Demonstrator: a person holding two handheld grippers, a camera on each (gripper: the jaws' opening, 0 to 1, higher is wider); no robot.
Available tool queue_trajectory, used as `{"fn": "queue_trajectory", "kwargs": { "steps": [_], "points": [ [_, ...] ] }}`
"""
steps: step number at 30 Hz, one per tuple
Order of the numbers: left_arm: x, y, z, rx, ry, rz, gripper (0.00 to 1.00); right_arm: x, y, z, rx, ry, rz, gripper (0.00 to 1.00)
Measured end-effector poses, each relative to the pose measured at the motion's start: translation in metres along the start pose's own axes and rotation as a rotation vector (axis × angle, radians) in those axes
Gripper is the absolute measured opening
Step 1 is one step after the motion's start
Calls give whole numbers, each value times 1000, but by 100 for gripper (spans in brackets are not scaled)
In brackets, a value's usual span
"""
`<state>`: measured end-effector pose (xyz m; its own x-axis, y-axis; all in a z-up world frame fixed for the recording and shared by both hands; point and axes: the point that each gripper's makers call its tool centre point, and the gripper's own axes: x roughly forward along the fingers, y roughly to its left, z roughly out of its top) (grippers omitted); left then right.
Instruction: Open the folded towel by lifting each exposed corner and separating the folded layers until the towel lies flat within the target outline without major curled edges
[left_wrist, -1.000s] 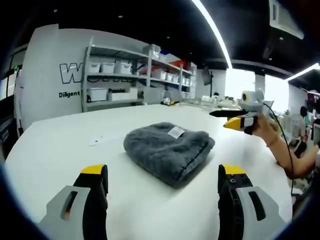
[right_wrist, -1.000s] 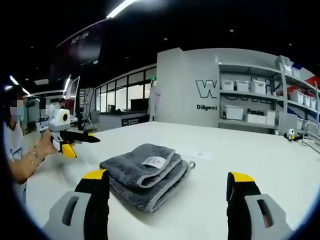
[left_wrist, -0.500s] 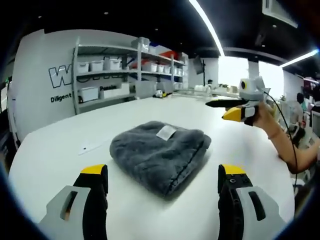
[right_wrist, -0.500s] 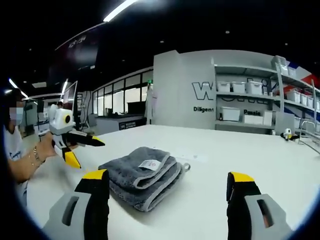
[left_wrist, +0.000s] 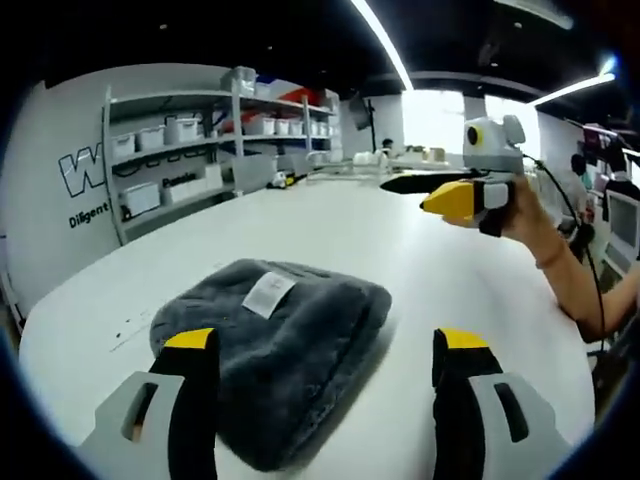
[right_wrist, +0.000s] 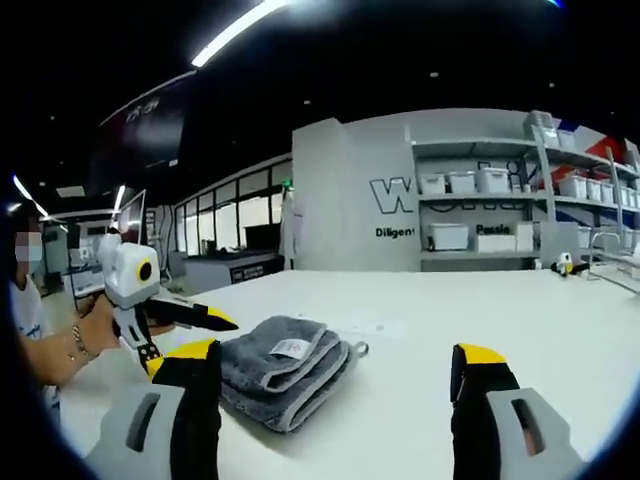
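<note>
The grey towel (left_wrist: 275, 360) lies folded on the white table (left_wrist: 430, 260), its white label (left_wrist: 264, 293) facing up. My left gripper (left_wrist: 325, 342) is open, close over the towel's near edge, and its left jaw overlaps the cloth in the picture. In the right gripper view the towel (right_wrist: 285, 368) shows stacked folded layers and a small hanging loop (right_wrist: 357, 349). My right gripper (right_wrist: 332, 356) is open and stands back from the towel. A hand holds the left gripper (right_wrist: 185, 318) just left of the towel. The right gripper (left_wrist: 440, 195) hovers above the table beyond the towel.
Grey shelves with white bins (left_wrist: 180, 140) stand behind the table against a white lettered wall (right_wrist: 395, 195). Faint marks (left_wrist: 130, 325) sit on the table left of the towel. A person's forearm (left_wrist: 570, 270) reaches in from the right. Bare table (right_wrist: 520, 310) stretches to the right of the towel.
My left gripper has moved in on the towel, which now looms larger and lower in its view. In the right gripper view the left gripper has come nearer the towel. The towel lies unmoved.
</note>
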<state>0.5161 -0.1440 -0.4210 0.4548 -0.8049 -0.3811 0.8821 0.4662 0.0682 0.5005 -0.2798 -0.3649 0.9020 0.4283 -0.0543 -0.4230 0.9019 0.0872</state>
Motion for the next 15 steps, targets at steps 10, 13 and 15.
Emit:
{"fn": "queue_trajectory", "kwargs": {
  "steps": [10,13,15],
  "points": [
    [26,-10,11,53,-2,38,75,-3,6,2,11,-16,23,95],
    [32,-11,13,70,-7,53,72,-3,7,2,13,-17,25,95],
    [36,-12,13,76,2,59,68,-2,6,2,17,-17,24,95]
  ]
}}
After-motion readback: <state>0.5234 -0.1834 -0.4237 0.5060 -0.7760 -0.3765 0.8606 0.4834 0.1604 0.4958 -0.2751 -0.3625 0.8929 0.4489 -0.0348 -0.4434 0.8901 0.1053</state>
